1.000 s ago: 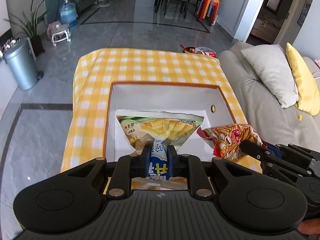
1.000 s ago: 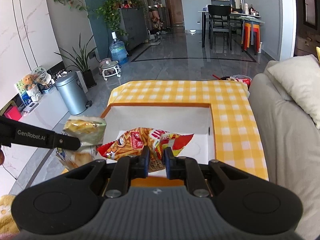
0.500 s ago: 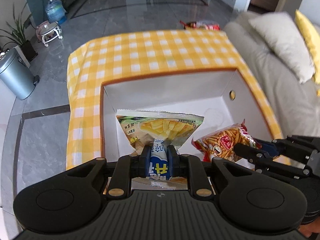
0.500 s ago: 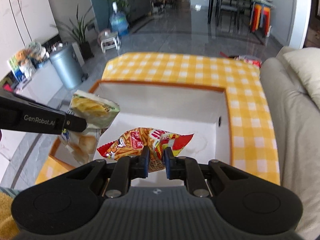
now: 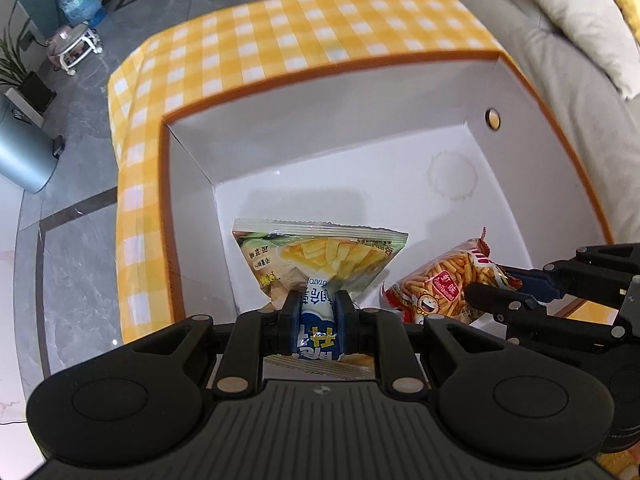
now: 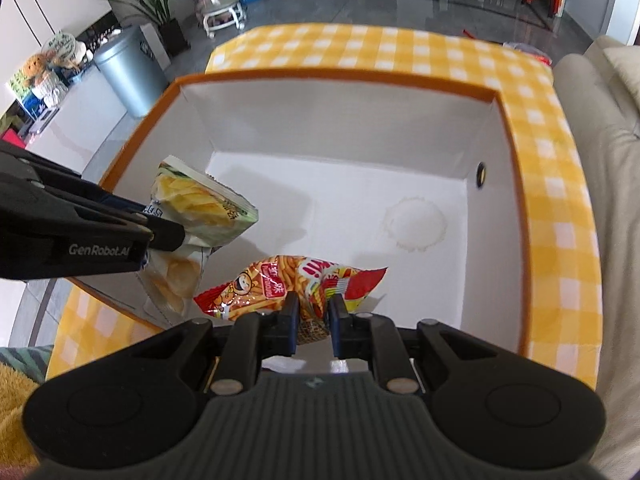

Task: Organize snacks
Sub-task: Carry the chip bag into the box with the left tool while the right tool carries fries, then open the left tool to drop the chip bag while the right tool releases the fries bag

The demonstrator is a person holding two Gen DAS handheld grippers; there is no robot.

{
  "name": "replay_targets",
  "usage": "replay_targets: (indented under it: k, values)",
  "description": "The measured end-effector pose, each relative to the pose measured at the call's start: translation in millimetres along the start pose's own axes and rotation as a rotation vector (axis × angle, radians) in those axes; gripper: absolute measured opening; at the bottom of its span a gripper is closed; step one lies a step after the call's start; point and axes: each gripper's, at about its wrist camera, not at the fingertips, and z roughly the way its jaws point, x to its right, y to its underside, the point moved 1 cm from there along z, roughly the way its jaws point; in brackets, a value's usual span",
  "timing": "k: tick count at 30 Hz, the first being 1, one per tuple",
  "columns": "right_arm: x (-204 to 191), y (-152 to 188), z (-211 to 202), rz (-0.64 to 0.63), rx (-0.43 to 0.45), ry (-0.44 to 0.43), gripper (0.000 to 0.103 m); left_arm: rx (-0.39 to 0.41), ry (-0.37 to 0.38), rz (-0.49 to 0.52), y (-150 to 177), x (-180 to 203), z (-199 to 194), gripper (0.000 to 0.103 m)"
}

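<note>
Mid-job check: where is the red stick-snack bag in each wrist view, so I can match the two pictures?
Left wrist view: red bag at lower right, over the box floor, pinched by the right tool reaching in from the right edge.
Right wrist view: red bag at bottom centre, clamped between that tool's own fingers.
Shared landmark: the round hole in the box's right wall.

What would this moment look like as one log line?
left fingers: shut on green-yellow chip bag | right fingers: shut on red-orange snack bag | both over white orange-rimmed box
</note>
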Motion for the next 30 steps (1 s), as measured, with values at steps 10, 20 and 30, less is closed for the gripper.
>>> replay_targets:
  k: [10,20,30]
  values:
    - [3.2,-6.7,15.5,0.042,-0.077,-0.032,0.013,-0.063,-0.004,-0.012,2.9,-2.1,16.9,0.020]
    - [-6.0,-14.4,1.5,0.018,-0.061,0.020,0.053,-0.021,-0.022,-0.030,6.5,-5.4,2.4,0.051]
    - [-11.5,-12.1,-37.8,0.012,0.028,0.063,0.078,0.117,-0.028,-0.097,18.3,-17.1,-43.2,0.066]
